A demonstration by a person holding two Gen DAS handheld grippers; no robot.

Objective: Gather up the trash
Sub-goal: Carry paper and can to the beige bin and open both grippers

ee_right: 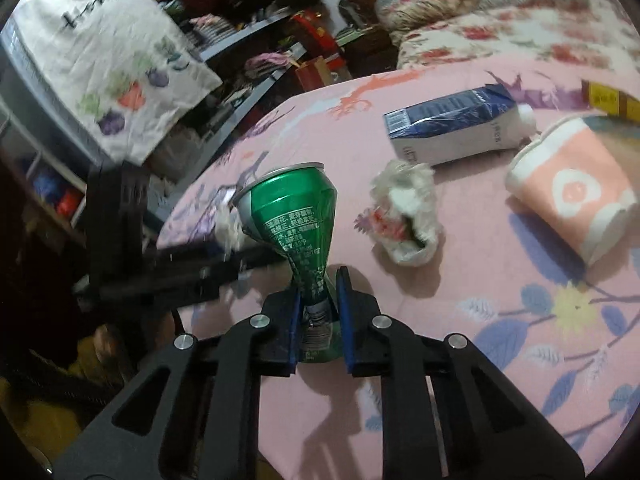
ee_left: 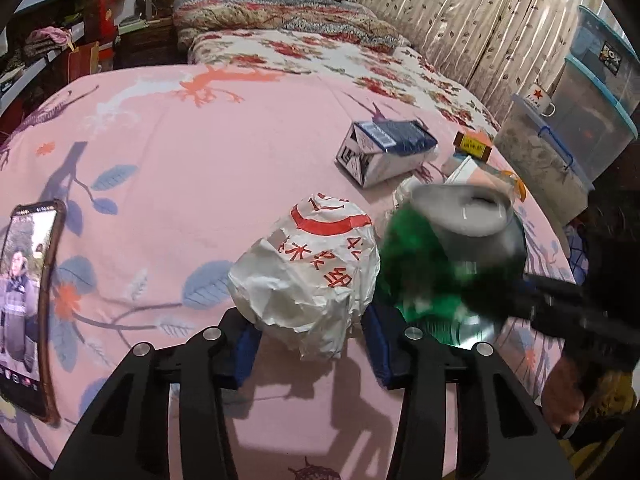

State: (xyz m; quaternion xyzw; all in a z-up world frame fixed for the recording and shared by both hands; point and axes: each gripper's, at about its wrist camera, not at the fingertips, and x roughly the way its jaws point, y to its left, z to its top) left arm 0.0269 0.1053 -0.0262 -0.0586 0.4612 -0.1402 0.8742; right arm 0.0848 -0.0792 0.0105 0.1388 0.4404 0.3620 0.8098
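Observation:
A crumpled white paper ball (ee_left: pixel 308 276) with red characters sits between the blue pads of my left gripper (ee_left: pixel 312 344), which press it from both sides just above the pink bedsheet (ee_left: pixel 192 168). My right gripper (ee_right: pixel 318 300) is shut on a green drink can (ee_right: pixel 292 212), squeezed flat at its waist and held upright off the sheet. In the left wrist view the same can (ee_left: pixel 424 264) appears blurred, right beside the paper ball. A blue-and-white carton (ee_right: pixel 452 128), a pink-and-white paper cup (ee_right: pixel 572 196) and a crumpled wrapper (ee_right: pixel 404 216) lie on the sheet.
A phone (ee_left: pixel 28 304) with a lit screen lies at the left edge of the bed. A small yellow-brown box (ee_left: pixel 474 146) lies past the carton (ee_left: pixel 384 152). Plastic storage bins (ee_left: pixel 560 148) stand to the right, a white tote bag (ee_right: pixel 104 52) to the left.

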